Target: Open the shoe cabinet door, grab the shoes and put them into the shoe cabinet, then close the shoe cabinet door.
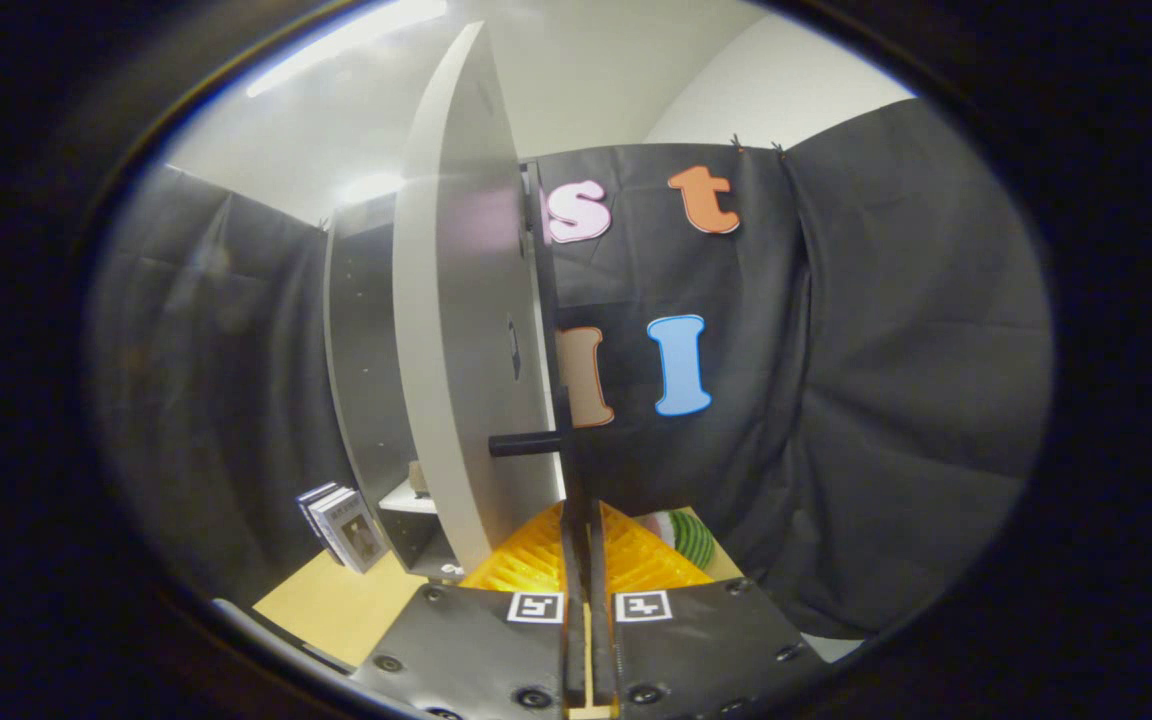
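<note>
Black cloth booth wall behind wooden bench (336, 600). Shoe cabinet (366, 380) stands open, door (466, 330) swung edge-on, handle (526, 443) just ahead of tool (584, 530). Tool fingers clenched together, gripping nothing. Shoes not identifiable; loading and closing likely remain.

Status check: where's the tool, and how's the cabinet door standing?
Tool fingers nearly together, at the door's free edge, just below the handle; grip on edge unclear. Shoe cabinet door swung open, edge-on. Yellow basket and books sit nearby on the table.

door (466, 330) ahead of gripper (584, 530), books (341, 525) left
</note>
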`<action>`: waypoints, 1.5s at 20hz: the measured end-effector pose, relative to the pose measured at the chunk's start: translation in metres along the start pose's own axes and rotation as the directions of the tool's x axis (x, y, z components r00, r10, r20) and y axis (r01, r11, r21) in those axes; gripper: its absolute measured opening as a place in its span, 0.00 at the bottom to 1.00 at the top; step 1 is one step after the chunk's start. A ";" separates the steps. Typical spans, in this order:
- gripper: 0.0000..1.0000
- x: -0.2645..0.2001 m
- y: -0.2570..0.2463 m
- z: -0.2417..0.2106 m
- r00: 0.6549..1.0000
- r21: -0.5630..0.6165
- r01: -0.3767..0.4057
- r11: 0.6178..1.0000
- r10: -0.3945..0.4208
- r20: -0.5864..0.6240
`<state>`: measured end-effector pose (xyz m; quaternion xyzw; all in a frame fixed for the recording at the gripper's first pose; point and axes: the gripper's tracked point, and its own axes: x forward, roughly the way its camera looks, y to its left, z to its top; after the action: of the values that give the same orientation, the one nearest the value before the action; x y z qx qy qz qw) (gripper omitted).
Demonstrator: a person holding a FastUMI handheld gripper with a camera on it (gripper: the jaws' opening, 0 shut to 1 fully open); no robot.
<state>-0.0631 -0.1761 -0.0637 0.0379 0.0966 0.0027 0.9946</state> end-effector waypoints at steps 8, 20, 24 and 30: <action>0.05 -0.018 -0.004 0.009 0.999 -0.037 0.017 0.999 -0.016 0.028; 0.05 -0.064 0.046 0.019 0.990 -0.041 0.113 0.993 -0.108 0.093; 0.05 -0.052 0.106 -0.007 0.994 -0.045 0.097 0.994 -0.095 0.062; 0.05 -0.023 0.184 -0.077 0.996 -0.025 0.076 0.997 -0.076 -0.035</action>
<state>-0.1001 0.0130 -0.1208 0.0226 0.1158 -0.0334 0.9925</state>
